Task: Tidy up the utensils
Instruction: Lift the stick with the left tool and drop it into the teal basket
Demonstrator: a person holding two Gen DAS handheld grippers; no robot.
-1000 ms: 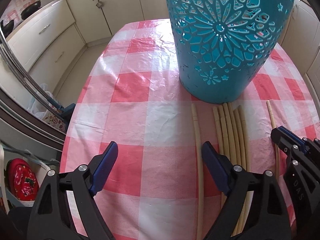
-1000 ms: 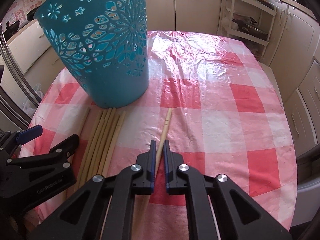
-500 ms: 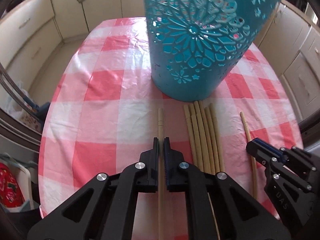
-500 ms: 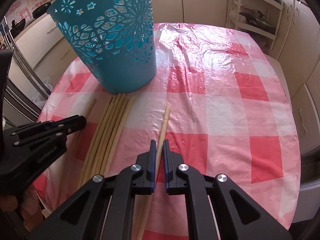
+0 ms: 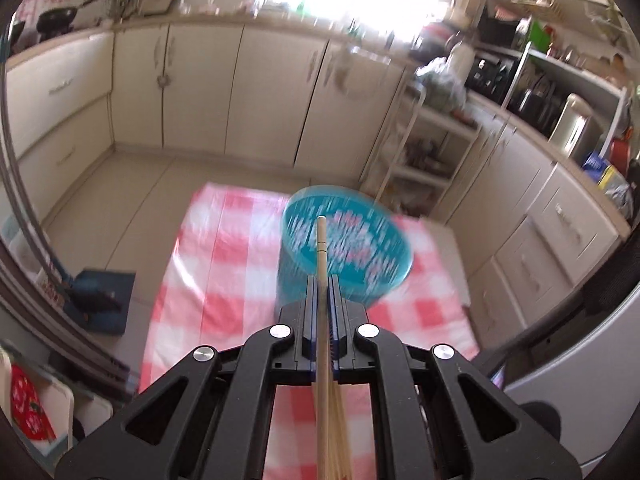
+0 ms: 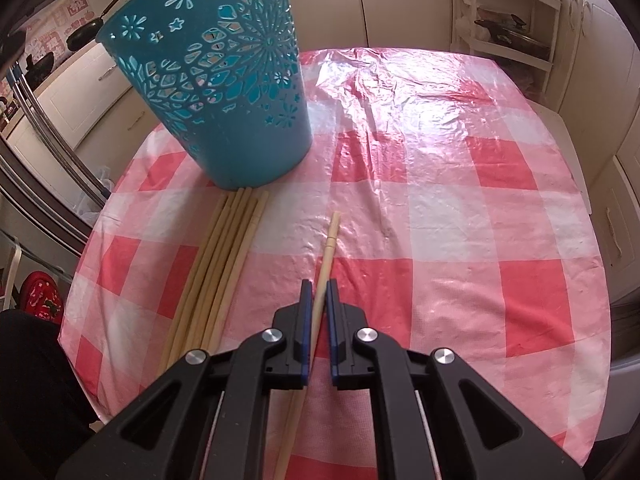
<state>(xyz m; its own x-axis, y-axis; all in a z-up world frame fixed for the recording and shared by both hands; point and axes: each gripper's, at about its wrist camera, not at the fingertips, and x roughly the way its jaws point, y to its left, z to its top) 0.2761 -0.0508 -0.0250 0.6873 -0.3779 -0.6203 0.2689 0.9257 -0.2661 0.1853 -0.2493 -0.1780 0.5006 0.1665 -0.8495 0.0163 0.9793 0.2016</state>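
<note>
Left wrist view: left gripper [image 5: 321, 280] clamps a pale chopstick [image 5: 321, 256] above the blurred teal basket [image 5: 347, 246]. Right gripper [image 6: 316, 294] pinches another chopstick [image 6: 330, 240] beside the loose bundle [image 6: 218, 264].

On my counter [image 6: 440, 208] the basket [image 6: 224, 80] stands at the far left. A bundle of chopsticks [image 6: 218, 264] lies just in front of it, their far ends at its base. Right of the bundle, apart from it, a single chopstick [image 6: 326, 256] lies between my right claw's [image 6: 316, 300] pads. My left claw [image 5: 321, 292] grips another chopstick [image 5: 321, 248] above the counter, its tip before the basket's mouth [image 5: 348, 240].
</note>
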